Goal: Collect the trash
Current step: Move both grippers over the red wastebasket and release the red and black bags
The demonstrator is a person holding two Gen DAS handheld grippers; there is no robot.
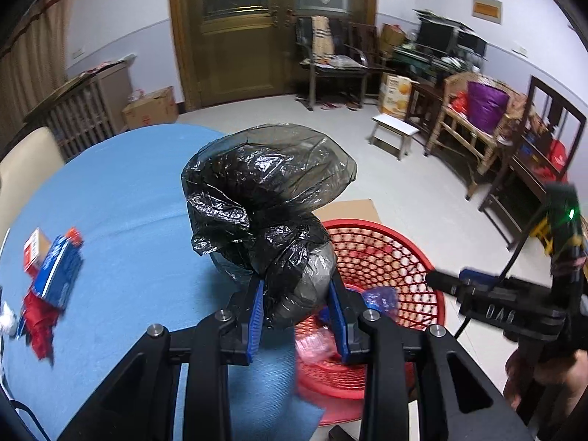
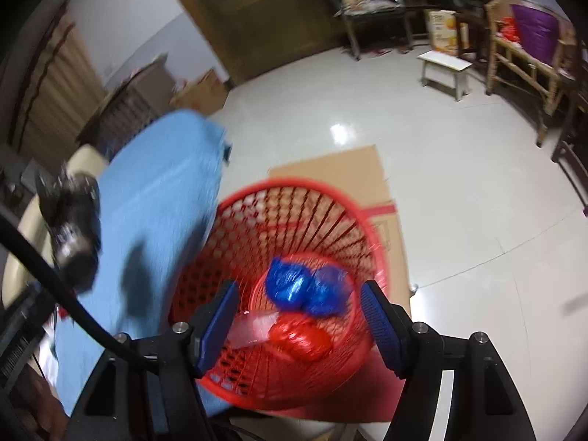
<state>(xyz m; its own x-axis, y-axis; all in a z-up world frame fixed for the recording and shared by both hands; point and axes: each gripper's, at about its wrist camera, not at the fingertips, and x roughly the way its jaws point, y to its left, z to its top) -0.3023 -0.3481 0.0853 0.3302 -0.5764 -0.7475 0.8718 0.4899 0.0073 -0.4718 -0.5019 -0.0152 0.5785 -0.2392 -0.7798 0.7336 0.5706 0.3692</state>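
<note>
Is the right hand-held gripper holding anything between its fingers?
No, the right hand-held gripper stands open with nothing between its pads, above the red basket.

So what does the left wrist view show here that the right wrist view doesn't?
Only the left wrist view shows the left gripper shut on the crumpled black plastic bag and the blue and red cartons on the cloth. Only the right wrist view shows the open, empty right gripper above the blue bags and red bag in the basket. Both show the red mesh plastic basket beside the blue-covered table.
</note>
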